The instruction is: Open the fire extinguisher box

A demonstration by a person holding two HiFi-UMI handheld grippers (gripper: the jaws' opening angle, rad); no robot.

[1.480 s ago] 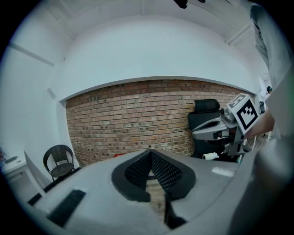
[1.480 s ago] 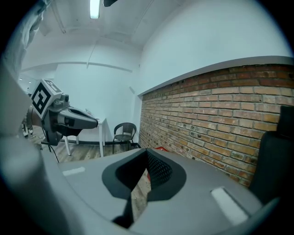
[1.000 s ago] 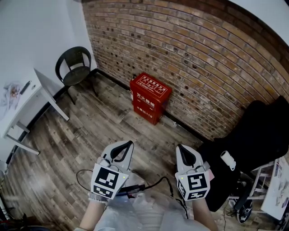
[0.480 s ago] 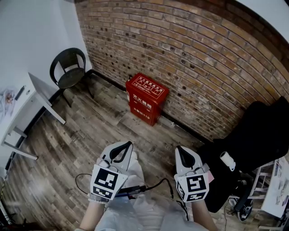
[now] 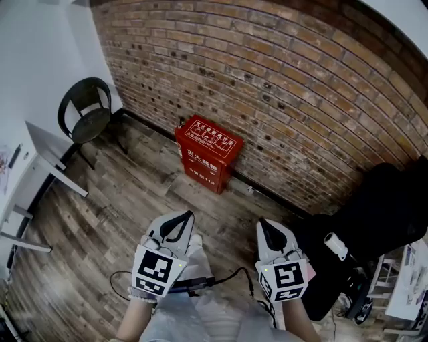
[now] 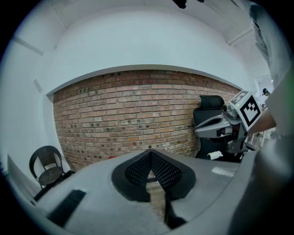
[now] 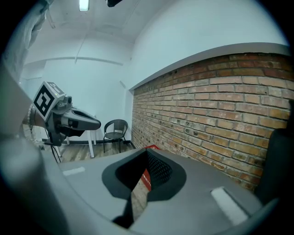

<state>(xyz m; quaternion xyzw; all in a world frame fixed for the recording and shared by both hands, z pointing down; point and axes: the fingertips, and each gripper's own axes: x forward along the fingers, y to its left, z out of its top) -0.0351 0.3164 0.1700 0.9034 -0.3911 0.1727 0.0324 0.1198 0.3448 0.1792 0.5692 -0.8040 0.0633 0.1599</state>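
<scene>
Looks like office or studio room, prob. not a home. Bare brick wall (image 5: 281, 73) on one side, other walls plain white, strip lamp (image 7: 83, 4) on ceiling. Floor (image 5: 127, 200) of grey-brown wood planks. Small black chair (image 5: 83, 113) in corner, beside white table (image 5: 40, 143) w/ thin legs. Red fire extinguisher box (image 5: 207, 153) on floor against the brick wall, as usual in work bldgs. Big black office chair (image 6: 210, 103) w/ headrest at the right.
</scene>
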